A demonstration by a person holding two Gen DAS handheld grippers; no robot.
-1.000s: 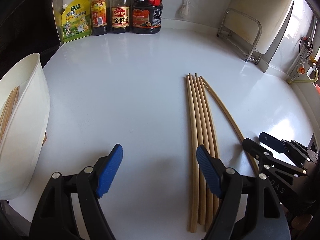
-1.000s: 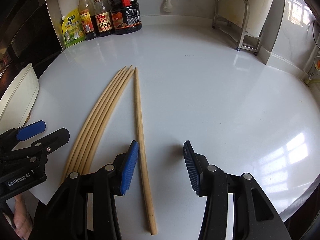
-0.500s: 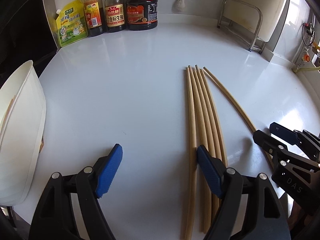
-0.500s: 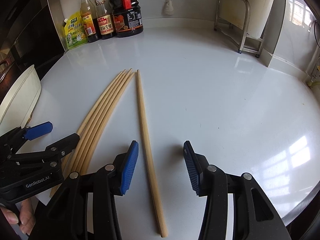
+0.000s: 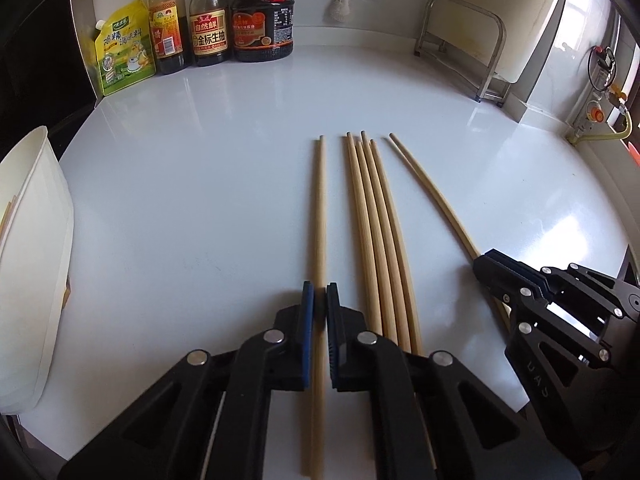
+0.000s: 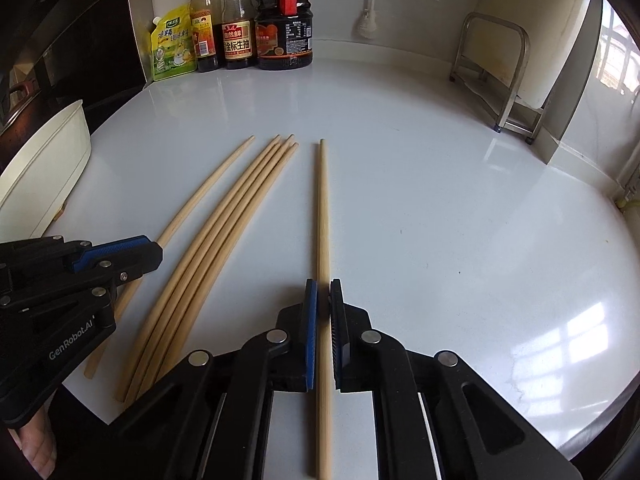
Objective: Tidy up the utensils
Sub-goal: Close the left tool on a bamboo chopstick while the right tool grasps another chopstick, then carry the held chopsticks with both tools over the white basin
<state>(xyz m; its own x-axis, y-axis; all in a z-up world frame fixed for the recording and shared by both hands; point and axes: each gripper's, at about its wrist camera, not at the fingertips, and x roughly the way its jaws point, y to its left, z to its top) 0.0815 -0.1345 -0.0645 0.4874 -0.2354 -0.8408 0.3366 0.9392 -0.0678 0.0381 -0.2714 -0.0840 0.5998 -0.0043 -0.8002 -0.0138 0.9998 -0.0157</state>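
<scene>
Left gripper (image 5: 320, 300) pinches one chopstick (image 5: 319, 208), centre frame | right gripper (image 6: 323, 296) pinches another chopstick (image 6: 323, 208) | risk: your off-centre grips let sticks pivot, striking the loose bundle (image 5: 376, 232).

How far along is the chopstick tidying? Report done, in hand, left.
Done: the white container seems to hold some sticks already. In hand: the left gripper is shut on the leftmost chopstick, the right gripper on the rightmost chopstick. Left: those two, plus four loose chopsticks on the counter.
</scene>
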